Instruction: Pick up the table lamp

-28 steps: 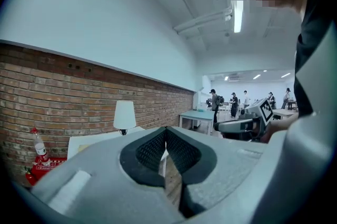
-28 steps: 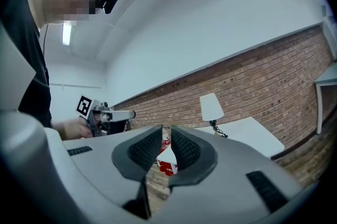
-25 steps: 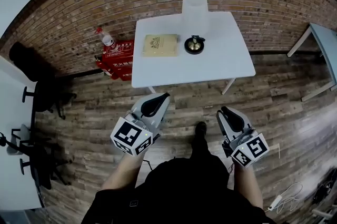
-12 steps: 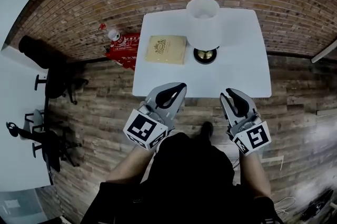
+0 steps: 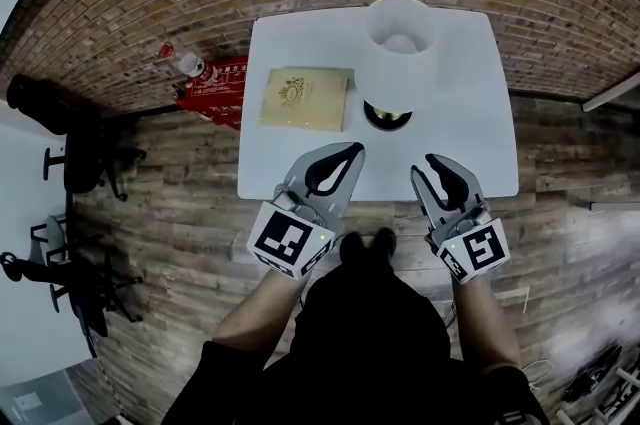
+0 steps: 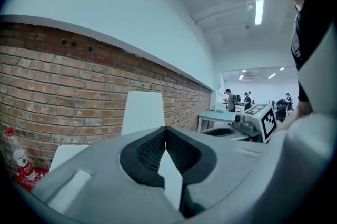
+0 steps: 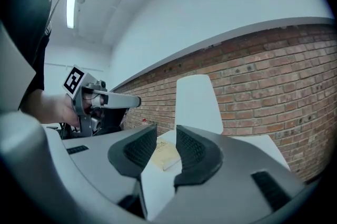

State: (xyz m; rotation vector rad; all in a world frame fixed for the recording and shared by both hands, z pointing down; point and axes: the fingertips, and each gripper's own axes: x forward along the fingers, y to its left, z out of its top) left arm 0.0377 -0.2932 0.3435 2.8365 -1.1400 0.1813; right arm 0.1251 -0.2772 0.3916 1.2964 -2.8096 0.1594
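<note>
White tabletop (image 5: pixel 470 138) lies under both claws, just past its near edge. The left gripper (image 5: pixel 355 149) has its jaws together at the tips, empty. The right gripper (image 5: pixel 424 167) has its jaws apart; they have just been opening, with nothing between them. Ahead, between the two and touching neither, stands the table lamp (image 5: pixel 399 48). A tan book (image 5: pixel 305 99) lies ahead-left of the left claw. Bare top lies open ahead of the right claw, up to the far edge by the brick wall (image 5: pixel 150 3).
</note>
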